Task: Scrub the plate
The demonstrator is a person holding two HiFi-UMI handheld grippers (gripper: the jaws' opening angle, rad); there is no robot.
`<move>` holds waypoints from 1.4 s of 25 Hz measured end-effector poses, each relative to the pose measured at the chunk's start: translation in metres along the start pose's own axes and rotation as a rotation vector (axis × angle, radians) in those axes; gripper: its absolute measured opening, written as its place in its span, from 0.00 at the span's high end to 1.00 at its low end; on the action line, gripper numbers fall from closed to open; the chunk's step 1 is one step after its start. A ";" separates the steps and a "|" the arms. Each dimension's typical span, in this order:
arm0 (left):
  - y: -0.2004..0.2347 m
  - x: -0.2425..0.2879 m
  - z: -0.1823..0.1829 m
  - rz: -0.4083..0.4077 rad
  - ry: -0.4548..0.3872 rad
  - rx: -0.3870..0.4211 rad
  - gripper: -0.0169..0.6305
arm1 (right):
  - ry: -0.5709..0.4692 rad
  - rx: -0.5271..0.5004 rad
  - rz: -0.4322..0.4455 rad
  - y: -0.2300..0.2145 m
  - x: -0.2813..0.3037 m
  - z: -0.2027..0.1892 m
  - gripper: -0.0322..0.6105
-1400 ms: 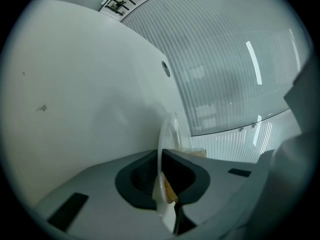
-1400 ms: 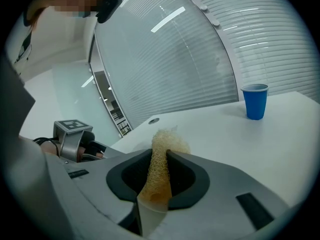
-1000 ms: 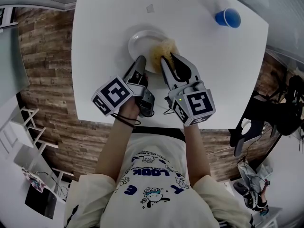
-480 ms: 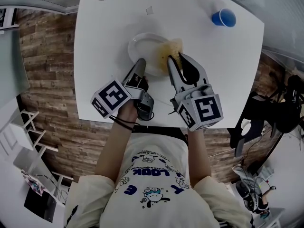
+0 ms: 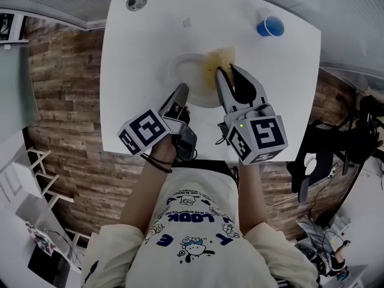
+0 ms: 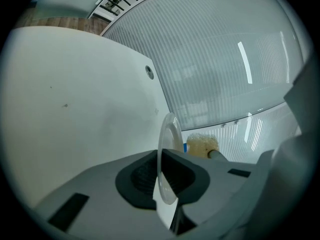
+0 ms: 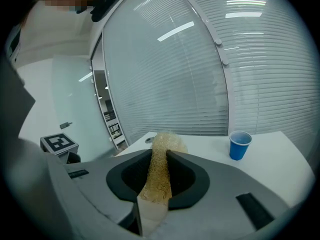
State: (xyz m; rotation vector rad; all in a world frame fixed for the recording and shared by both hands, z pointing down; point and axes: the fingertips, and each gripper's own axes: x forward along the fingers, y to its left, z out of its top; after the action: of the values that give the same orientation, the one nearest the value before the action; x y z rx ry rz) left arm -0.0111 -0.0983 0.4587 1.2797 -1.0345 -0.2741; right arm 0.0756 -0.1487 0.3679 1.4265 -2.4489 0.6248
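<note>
A clear round plate [image 5: 191, 77] lies on the white table [image 5: 138, 71]. My left gripper [image 5: 181, 89] is shut on its near rim. In the left gripper view the plate [image 6: 168, 149] shows edge-on, pinched between the left gripper's [image 6: 163, 156] pads. My right gripper [image 5: 227, 69] is shut on a yellow fibrous sponge [image 5: 218, 59], which rests over the plate's far right edge. In the right gripper view the sponge [image 7: 160, 169] is squeezed between the right gripper's [image 7: 160, 156] jaws and sticks out past their tips.
A blue cup [image 5: 270, 26] stands at the table's far right corner, also in the right gripper view [image 7: 240, 145]. A round cable hole [image 5: 136, 2] sits at the far left. A small scrap [image 5: 186, 22] lies beyond the plate. The wood floor surrounds the table.
The right gripper has carried the sponge from the plate's middle to its far right edge. The left gripper keeps its hold on the rim.
</note>
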 end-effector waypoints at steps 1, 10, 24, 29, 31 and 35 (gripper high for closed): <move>-0.003 -0.002 -0.003 -0.008 0.004 0.003 0.92 | 0.007 -0.001 -0.002 0.003 0.000 0.001 0.82; -0.023 -0.016 -0.018 -0.033 0.027 0.069 0.92 | 0.008 -0.065 0.053 0.043 0.005 0.012 0.82; -0.028 -0.032 0.009 -0.077 -0.066 0.022 0.92 | 0.120 -0.245 0.175 0.083 -0.001 0.002 0.82; -0.026 -0.039 0.034 -0.080 -0.118 0.000 0.92 | 0.144 -0.254 0.167 0.087 -0.011 -0.005 0.82; -0.026 -0.042 0.037 -0.082 -0.127 0.000 0.92 | 0.145 -0.274 0.141 0.083 -0.016 -0.005 0.82; -0.028 -0.044 0.035 -0.096 -0.123 -0.006 0.92 | 0.131 -0.266 0.086 0.066 -0.025 -0.002 0.82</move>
State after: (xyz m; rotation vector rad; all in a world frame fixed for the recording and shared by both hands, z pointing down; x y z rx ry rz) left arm -0.0513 -0.0999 0.4107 1.3219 -1.0768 -0.4335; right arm 0.0305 -0.0995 0.3436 1.1470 -2.3939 0.3773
